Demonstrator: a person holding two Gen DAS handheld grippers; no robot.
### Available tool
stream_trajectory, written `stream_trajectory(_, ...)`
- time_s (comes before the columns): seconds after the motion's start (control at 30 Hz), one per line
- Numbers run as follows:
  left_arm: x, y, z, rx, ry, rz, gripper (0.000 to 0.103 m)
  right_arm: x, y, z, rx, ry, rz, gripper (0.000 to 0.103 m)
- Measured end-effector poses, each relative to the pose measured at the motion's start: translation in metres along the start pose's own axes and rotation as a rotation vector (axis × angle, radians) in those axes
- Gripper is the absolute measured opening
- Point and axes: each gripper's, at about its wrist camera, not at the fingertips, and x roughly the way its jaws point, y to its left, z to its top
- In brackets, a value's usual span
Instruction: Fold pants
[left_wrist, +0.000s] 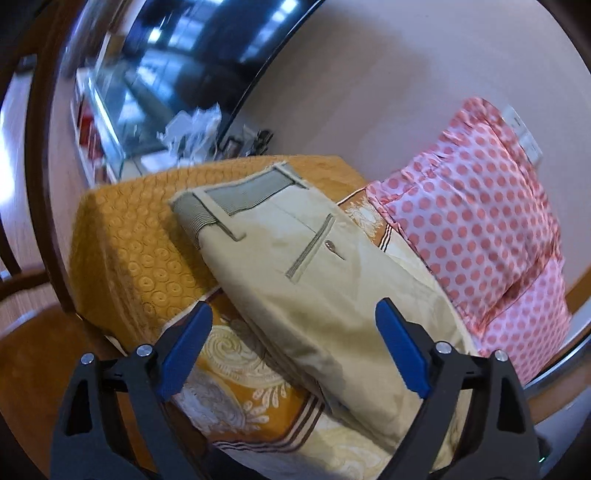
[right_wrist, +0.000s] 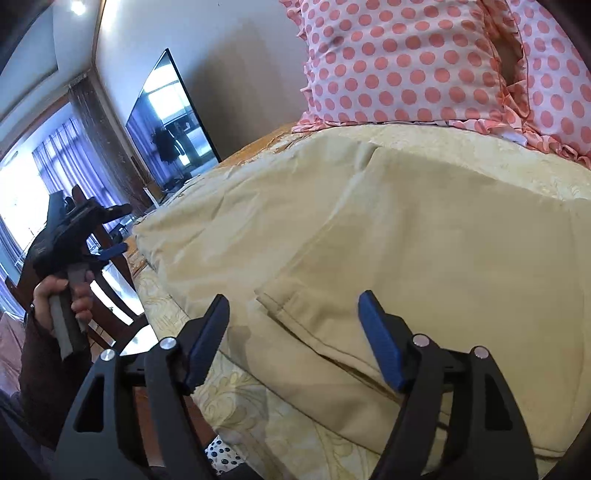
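Beige pants (left_wrist: 314, 280) lie folded lengthwise on an orange and cream patterned cover (left_wrist: 236, 373), waistband with grey lining toward the far end, back pocket up. My left gripper (left_wrist: 293, 325) is open and empty, held just above the pants' near part. In the right wrist view the pants (right_wrist: 369, 236) spread across the cover, with a hem edge (right_wrist: 295, 306) lying between the fingers of my open, empty right gripper (right_wrist: 293, 314). The left gripper (right_wrist: 110, 229) shows there too, held in a hand at the left, clear of the cloth.
A pink polka-dot pillow (left_wrist: 480, 221) leans on the wall beside the pants; it also shows in the right wrist view (right_wrist: 424, 62). A television (right_wrist: 173, 122) stands by the wall. An orange quilted spread (left_wrist: 129, 240) covers the far end. A dark wooden chair frame (left_wrist: 40, 184) stands at left.
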Motion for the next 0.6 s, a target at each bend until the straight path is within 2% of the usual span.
stream_trajectory(0.1,0.014,0.007,0.007,-0.050,0.048,-0.026,0.091,0.000,0.001,0.000,-0.005,-0.001,0.000,0.073)
stream_trajectory(0.37,0.032,0.006,0.023,-0.101,0.058,-0.016,0.090,0.002,0.002,0.001,-0.009,-0.013,0.009,0.078)
stream_trajectory(0.4,0.032,0.006,0.023,-0.104,0.058,-0.018,0.078,0.002,0.002,0.001,-0.012,-0.016,0.010,0.079)
stream_trajectory(0.43,0.035,0.006,0.023,-0.108,0.065,-0.019,0.059,0.002,0.003,0.001,-0.015,-0.018,0.011,0.079)
stream_trajectory(0.47,0.037,0.007,0.021,-0.122,0.069,-0.011,0.052,0.002,0.003,0.000,-0.018,-0.020,0.009,0.080)
stream_trajectory(0.53,0.034,0.007,0.019,-0.116,0.046,0.030,0.025,0.002,0.003,0.000,-0.021,-0.023,0.010,0.080)
stream_trajectory(0.57,0.032,0.004,0.018,-0.086,0.032,0.046,0.021,0.001,0.003,0.001,-0.019,-0.023,0.013,0.080)
stream_trajectory(0.6,0.031,0.001,0.019,-0.061,0.021,0.059,0.013,0.001,0.002,0.001,-0.016,-0.024,0.018,0.080)
